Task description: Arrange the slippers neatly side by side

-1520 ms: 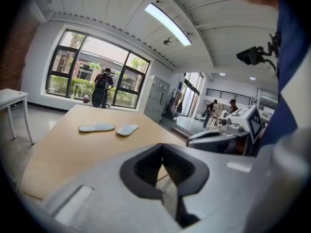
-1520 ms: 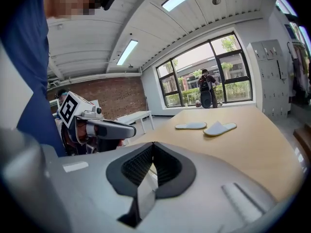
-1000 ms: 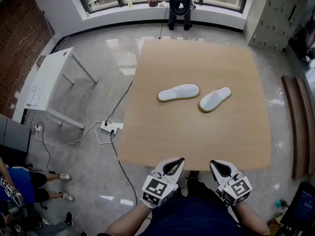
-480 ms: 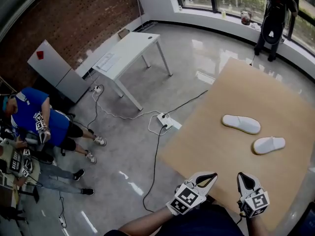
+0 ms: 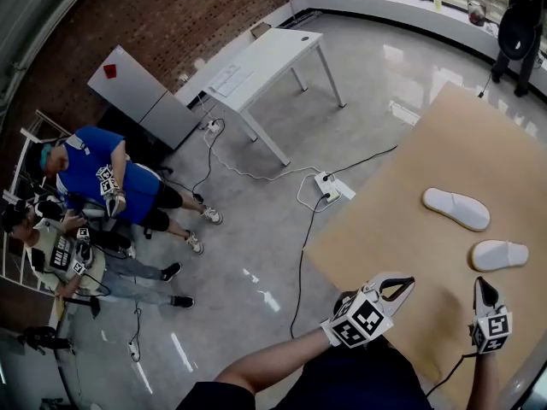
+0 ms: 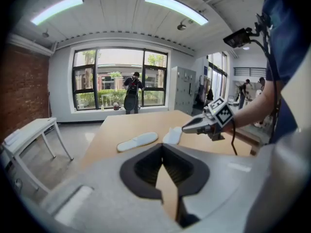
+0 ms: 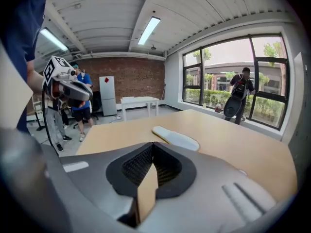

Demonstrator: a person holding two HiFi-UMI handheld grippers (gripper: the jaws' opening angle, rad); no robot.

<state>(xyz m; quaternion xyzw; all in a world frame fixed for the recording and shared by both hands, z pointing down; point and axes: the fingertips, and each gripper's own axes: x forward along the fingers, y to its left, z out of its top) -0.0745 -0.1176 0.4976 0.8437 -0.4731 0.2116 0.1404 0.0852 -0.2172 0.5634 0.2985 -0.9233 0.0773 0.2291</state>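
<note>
Two white, flat, soft-looking cloth slippers lie on a pale, smooth wooden table [image 5: 385, 220]: the farther slipper [image 5: 456, 208] shows as a long oval, and the nearer slipper [image 5: 499, 254] lies just beside it but clear of it, at an angle to it, not parallel; both sit towards the table's far right, well apart from the tongs. They look thin-soled and light, likely limp rather than stiff, so a pinch at the toe tip would probably let the rest droop; the firmer hold, I judge, is across the sole edge at mid-length or on the rim of the upper; on wood this smooth they should also slide easily under a push, and nothing about them seems fragile.

Both tongs hover at the table's near edge. The left gripper [image 5: 398, 285] has its jaw tips together with only bare table showing through the gap behind them; the right gripper [image 5: 481, 289] likewise has its tips meeting on nothing.

Beyond the table lies a glossy grey floor [image 5: 256, 229], with a white power strip [image 5: 329, 190] and its trailing cable; farther off stands a white desk [image 5: 265, 58] before a red brick wall [image 5: 171, 15].
</note>
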